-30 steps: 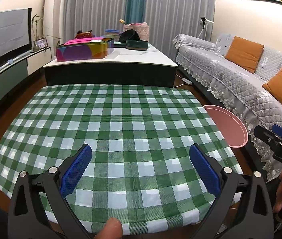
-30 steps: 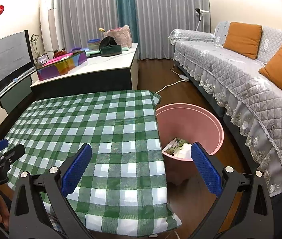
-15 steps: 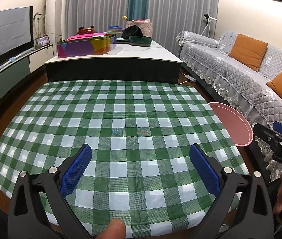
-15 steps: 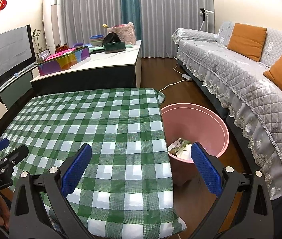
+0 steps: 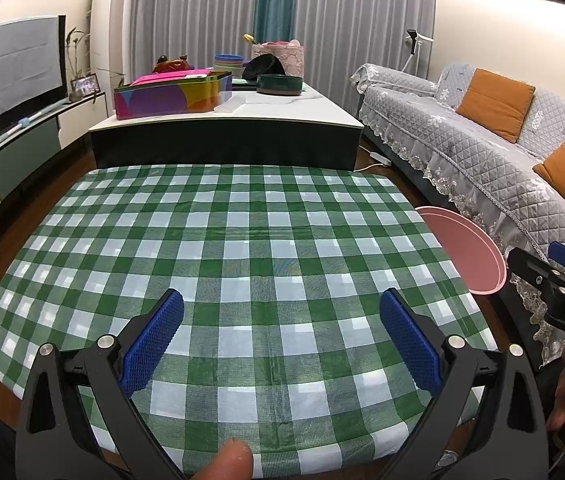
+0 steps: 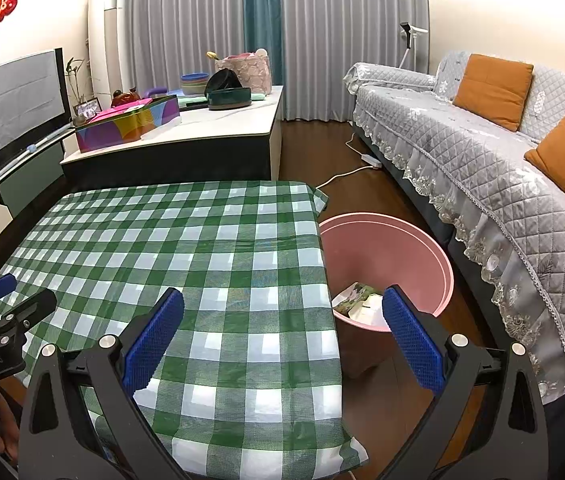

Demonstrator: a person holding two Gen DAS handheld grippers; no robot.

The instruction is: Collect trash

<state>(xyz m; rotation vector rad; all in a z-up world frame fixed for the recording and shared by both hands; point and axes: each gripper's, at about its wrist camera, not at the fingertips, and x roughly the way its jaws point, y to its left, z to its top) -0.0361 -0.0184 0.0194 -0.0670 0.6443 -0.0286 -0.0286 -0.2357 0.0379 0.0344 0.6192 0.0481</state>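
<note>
A pink bin (image 6: pixel 398 256) stands on the floor at the right side of the green-checked table (image 6: pixel 186 248); crumpled paper trash (image 6: pixel 356 300) lies inside it. The bin's rim also shows in the left wrist view (image 5: pixel 470 252). My left gripper (image 5: pixel 280 336) is open and empty over the near part of the table (image 5: pixel 242 248). My right gripper (image 6: pixel 282 336) is open and empty over the table's right front corner, with the bin beyond its right finger. I see no trash on the cloth.
A low dark table (image 5: pixel 226 120) with a colourful box (image 5: pixel 170 96), bowls and a basket stands behind. A grey sofa (image 6: pixel 502 168) with orange cushions runs along the right. A TV (image 6: pixel 10 100) is at the left. A power cord (image 6: pixel 346 172) lies on the floor.
Both grippers have drawn back and risen a little; the table and bin sit lower and farther in both views. Both stay open and empty.
</note>
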